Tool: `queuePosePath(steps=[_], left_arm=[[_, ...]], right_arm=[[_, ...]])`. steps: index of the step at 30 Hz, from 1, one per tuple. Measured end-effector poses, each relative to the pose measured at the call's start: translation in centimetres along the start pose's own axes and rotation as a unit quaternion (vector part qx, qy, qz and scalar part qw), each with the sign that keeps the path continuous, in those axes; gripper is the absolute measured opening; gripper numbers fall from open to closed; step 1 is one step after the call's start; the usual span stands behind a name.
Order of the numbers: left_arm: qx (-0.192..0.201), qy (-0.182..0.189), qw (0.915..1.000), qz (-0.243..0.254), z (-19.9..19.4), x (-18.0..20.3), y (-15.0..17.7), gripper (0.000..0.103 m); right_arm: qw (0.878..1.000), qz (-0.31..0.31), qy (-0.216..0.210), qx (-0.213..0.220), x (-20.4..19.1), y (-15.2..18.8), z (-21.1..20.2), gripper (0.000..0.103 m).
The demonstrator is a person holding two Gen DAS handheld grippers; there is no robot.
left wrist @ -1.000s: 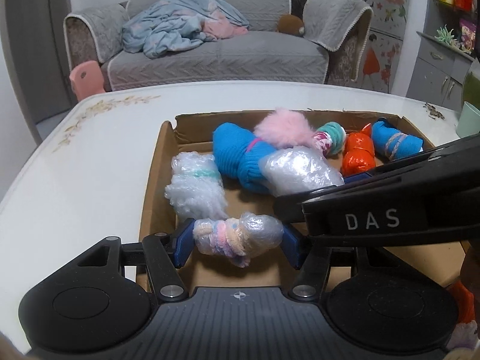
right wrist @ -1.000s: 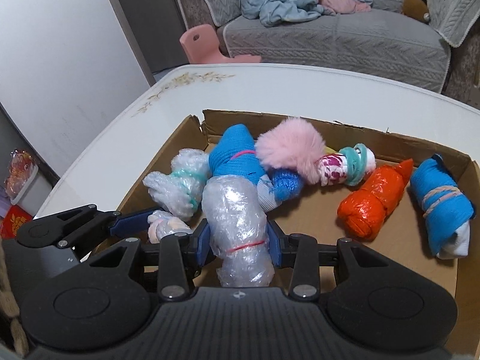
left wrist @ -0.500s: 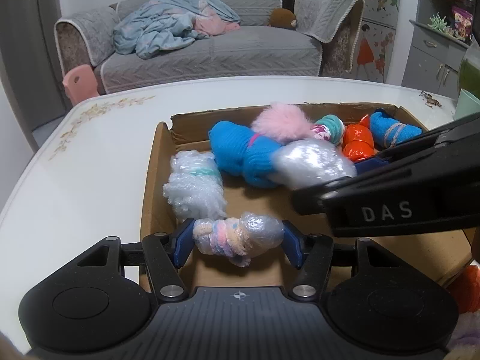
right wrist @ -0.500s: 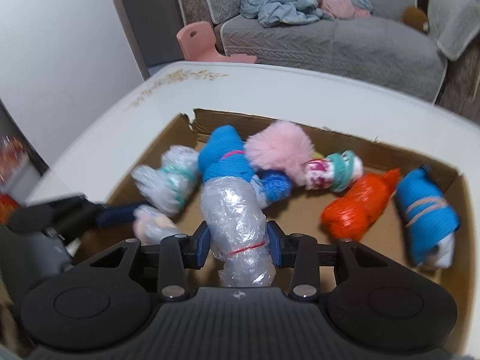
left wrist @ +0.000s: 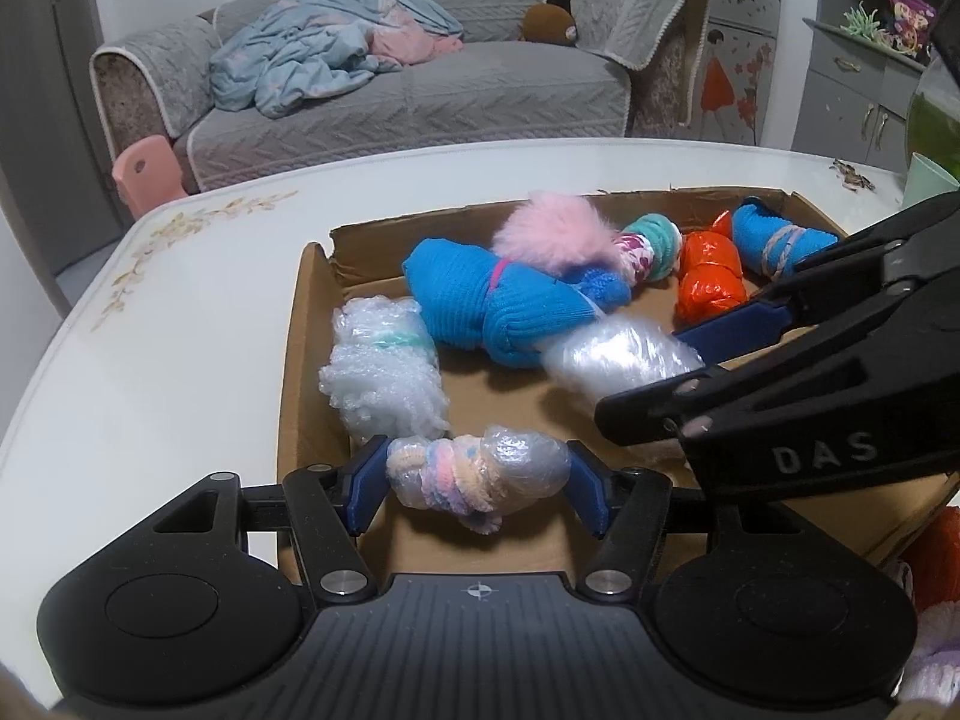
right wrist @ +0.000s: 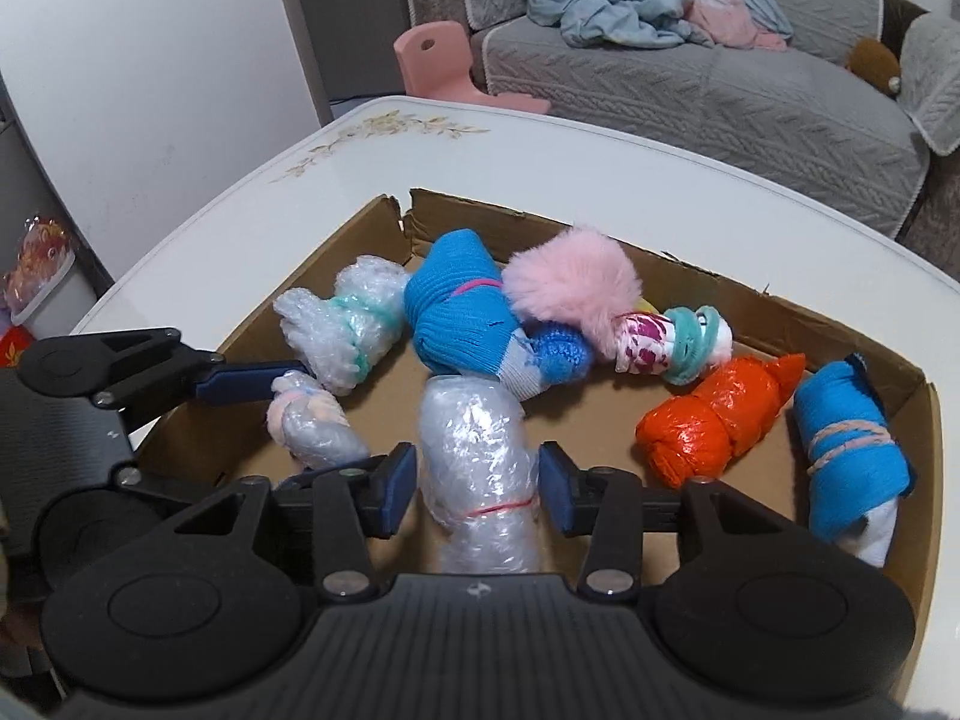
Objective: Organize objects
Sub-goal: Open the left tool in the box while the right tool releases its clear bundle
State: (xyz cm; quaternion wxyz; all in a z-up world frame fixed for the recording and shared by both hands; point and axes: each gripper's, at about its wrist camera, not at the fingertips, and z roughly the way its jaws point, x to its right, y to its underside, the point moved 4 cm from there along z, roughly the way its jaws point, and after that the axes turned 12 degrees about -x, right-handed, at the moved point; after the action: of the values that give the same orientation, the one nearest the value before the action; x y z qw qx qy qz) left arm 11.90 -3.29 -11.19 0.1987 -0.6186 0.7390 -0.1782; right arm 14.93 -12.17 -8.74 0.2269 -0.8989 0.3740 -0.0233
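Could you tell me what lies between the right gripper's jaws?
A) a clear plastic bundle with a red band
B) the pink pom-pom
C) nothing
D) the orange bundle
A: in the right wrist view the clear plastic bundle with its red band sits between the right gripper pads.

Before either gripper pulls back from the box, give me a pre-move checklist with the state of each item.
1. Right gripper free of the clear red-banded bundle: ok. Its jaws have just been opening and both pads stand off the bundle.
2. That bundle inside the cardboard box: ok.
3. Left gripper holding the pastel-banded bundle: ok, with a pad on each end.
4. Pastel-banded bundle resting on the box floor: cannot tell.
5. Clearance between the two grippers: cannot tell. They overlap in the left wrist view.
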Motion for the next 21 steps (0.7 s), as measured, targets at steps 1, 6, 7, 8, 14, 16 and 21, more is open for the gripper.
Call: queuePosePath(steps=[1,6,7,8,14,16,21], left_arm=[[-0.003,-0.001,1.0,0.0,0.1,0.1,-0.1,0.069],[-0.019,0.01,0.9998,-0.005,-0.1,0.4,-0.3,0.084],[-0.018,0.004,0.9998,-0.005,-0.2,0.4,-0.4,0.088],[-0.019,0.0,0.9998,-0.006,-0.2,0.4,-0.5,0.089],[-0.026,0.001,0.9993,-0.025,-1.2,0.1,-0.7,0.099],[-0.022,0.003,0.9994,-0.026,-1.8,0.1,-0.7,0.1],[-0.013,-0.008,0.9994,-0.032,-3.4,-0.1,-0.8,0.103]], right_arm=[[1.0,-0.002,0.003,-0.003,0.0,0.0,-0.1,0.044],[1.0,-0.005,0.008,-0.003,-0.1,-0.2,-1.0,0.058],[1.0,-0.004,0.01,-0.004,-0.1,-0.2,-1.1,0.058],[1.0,-0.002,0.011,-0.005,-0.1,-0.3,-1.2,0.058],[1.0,0.01,0.017,-0.008,-0.1,-0.6,-2.0,0.071],[1.0,0.013,0.02,-0.005,-0.2,-0.6,-2.5,0.075],[1.0,0.02,0.023,0.003,-0.5,-0.6,-4.0,0.09]])
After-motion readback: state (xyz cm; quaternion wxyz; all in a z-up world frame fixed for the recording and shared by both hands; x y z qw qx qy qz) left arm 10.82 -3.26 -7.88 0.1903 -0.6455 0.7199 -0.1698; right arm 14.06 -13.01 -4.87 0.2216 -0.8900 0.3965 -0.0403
